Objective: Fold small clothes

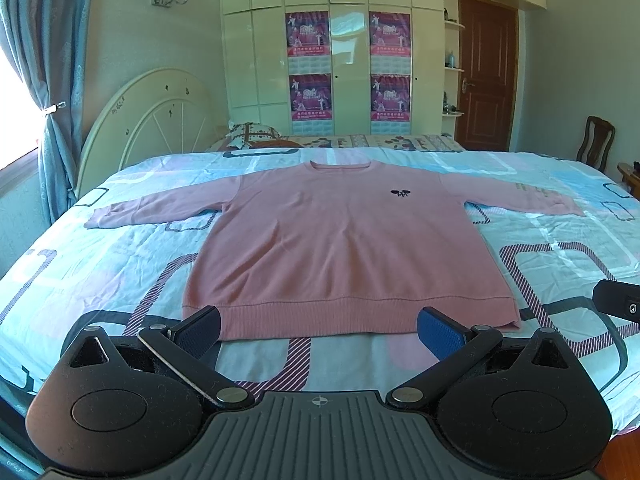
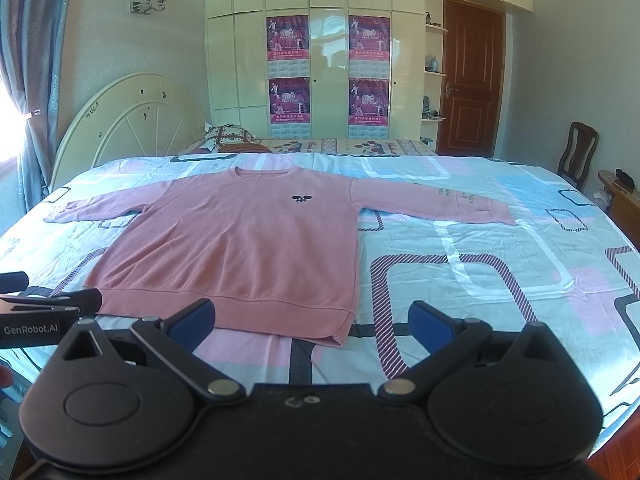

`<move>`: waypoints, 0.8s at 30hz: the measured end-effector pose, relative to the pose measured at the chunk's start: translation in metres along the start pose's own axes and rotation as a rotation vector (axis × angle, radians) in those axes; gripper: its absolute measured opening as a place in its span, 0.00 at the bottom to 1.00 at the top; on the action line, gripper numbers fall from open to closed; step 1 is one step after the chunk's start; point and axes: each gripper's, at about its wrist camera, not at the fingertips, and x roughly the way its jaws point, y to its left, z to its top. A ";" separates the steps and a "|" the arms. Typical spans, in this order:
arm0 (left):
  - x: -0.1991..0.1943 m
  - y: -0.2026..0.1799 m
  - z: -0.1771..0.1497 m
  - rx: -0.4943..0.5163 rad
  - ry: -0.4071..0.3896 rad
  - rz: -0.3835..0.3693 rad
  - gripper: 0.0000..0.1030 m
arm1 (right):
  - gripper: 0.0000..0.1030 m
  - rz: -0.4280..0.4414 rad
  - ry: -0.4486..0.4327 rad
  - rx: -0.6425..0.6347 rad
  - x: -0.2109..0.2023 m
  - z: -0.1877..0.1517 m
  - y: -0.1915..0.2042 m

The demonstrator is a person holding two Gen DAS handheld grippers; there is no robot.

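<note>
Left wrist view: my left gripper (image 1: 318, 330) sat low at the near edge of the bed (image 1: 100, 264), jaws spread wide, nothing between them. The sweater (image 1: 340, 248) lay flat and face up on the bedspread, straight ahead. Collar pointed away from me, hem toward me. Hem band lay just past my fingertips (image 1: 438, 330), roughly centered in the gap, not touching as far as I could tell. Both sleeves were stretched out sideways, one to each side. A small dark logo (image 1: 400, 193) sat on the chest, right of center. Part of my right gripper (image 1: 618, 300) showed at the right edge of the frame, over the bedspread. Behind the bed: headboard (image 1: 152, 120) at left, wardrobe (image 1: 332, 48) with four posters, door (image 1: 486, 76) at right, chair (image 1: 596, 140) further right, curtain (image 1: 52, 92) at far left.

Right wrist view: my right gripper (image 2: 312, 326) was also low at the near edge of the bed, jaws spread wide, holding nothing. The sweater lay left of center here. Its near right hem corner (image 2: 340, 326) fell between my fingertips, closer to the left one. Contact unclear. The right sleeve (image 2: 440, 202) ran out across the bedspread and carried small print near the cuff, too small to read. My left gripper (image 2: 52, 306) showed at the left edge, beside the hem's left end. From this angle I could not tell its jaw state. A pillow (image 2: 228, 136) lay on the far bed near the headboard.
</note>
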 end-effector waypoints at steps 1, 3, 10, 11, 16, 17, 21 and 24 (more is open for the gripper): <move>0.000 0.000 0.000 -0.001 0.001 -0.001 1.00 | 1.00 0.001 0.000 0.000 0.000 0.000 0.000; 0.000 0.000 0.000 0.000 0.000 0.001 1.00 | 1.00 0.000 0.001 -0.002 0.000 0.000 0.000; -0.001 0.000 -0.001 0.000 0.000 0.000 1.00 | 1.00 -0.001 0.000 -0.006 -0.002 0.001 0.002; 0.000 0.000 -0.001 -0.001 0.001 -0.001 1.00 | 1.00 -0.001 0.000 -0.006 -0.001 0.001 0.002; 0.002 0.002 -0.001 -0.001 0.007 -0.005 1.00 | 1.00 -0.005 0.003 -0.007 -0.001 0.002 0.003; 0.004 0.002 -0.001 -0.001 0.010 -0.007 1.00 | 1.00 -0.005 0.003 -0.004 -0.001 0.002 0.002; 0.013 0.005 0.002 -0.011 0.025 -0.013 1.00 | 1.00 -0.012 0.019 0.007 0.006 0.003 0.002; 0.023 0.005 0.007 -0.001 0.035 -0.003 1.00 | 1.00 -0.021 0.026 0.016 0.017 0.007 0.003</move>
